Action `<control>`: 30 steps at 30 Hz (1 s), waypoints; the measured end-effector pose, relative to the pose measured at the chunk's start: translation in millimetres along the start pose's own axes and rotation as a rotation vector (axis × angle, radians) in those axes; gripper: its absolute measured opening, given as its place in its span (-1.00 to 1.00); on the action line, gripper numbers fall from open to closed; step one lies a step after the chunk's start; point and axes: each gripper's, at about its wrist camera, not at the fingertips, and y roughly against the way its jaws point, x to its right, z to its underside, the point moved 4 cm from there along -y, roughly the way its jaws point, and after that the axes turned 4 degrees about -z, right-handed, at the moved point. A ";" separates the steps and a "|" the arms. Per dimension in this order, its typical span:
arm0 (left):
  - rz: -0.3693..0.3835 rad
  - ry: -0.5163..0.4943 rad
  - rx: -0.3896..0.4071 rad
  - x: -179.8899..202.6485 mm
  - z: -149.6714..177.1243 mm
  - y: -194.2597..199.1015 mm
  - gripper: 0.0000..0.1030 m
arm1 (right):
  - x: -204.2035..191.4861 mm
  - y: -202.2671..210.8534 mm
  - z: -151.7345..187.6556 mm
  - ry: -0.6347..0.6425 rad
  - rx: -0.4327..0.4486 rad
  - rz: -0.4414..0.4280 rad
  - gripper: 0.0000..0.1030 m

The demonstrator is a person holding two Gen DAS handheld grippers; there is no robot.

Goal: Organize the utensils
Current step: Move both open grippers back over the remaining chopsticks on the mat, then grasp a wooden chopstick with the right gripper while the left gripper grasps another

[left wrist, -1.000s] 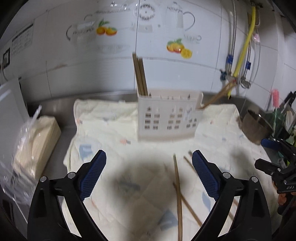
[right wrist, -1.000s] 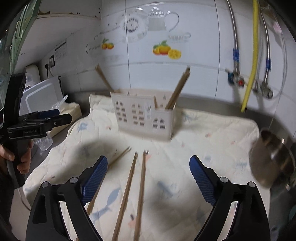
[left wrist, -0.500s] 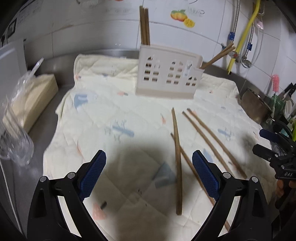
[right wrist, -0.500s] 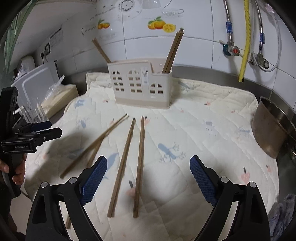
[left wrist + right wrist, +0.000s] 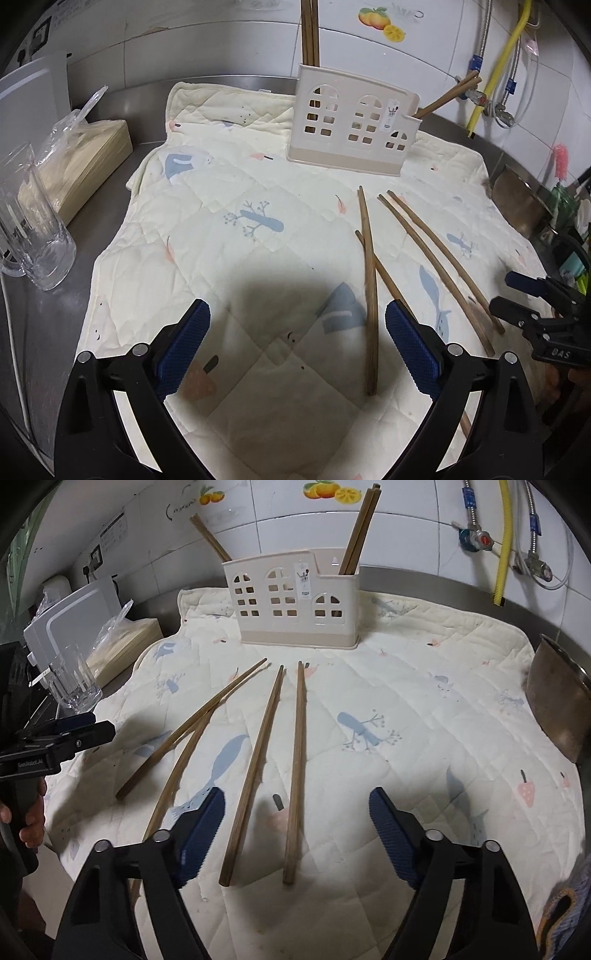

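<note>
Showing only rightward – pot (image 5: 557,705) (steel)

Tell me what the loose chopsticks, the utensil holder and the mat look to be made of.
Chopsticks: likely wood or bamboo, matte brown with faint grain. Utensil holder: moulded plastic, smooth beige with cut-out windows. Mat: quilted fabric, cream, stitched lines and printed pictures.

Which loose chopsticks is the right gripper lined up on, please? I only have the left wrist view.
Observer: The right gripper straddles the rightmost chopstick and the next chopstick to its left. Its jaws are closing, and the pads touch neither yet.
Operator: Is anything lying beyond its right finger?
Observer: Only the quilted mat, with a blue-grey cloth bunched at the near right edge.
</note>
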 end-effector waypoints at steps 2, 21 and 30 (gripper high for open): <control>0.001 0.000 0.000 0.2 1.6 1.1 0.84 | -2.0 -3.0 -0.2 -0.001 -0.006 -0.009 0.29; 0.120 -0.112 -0.029 41.0 22.3 -0.8 0.20 | -3.4 -27.1 1.0 -0.022 -0.076 -0.028 -0.53; 0.158 -0.124 -0.066 50.6 23.9 -18.0 -0.51 | 0.2 -27.8 2.5 -0.017 -0.082 0.001 -0.81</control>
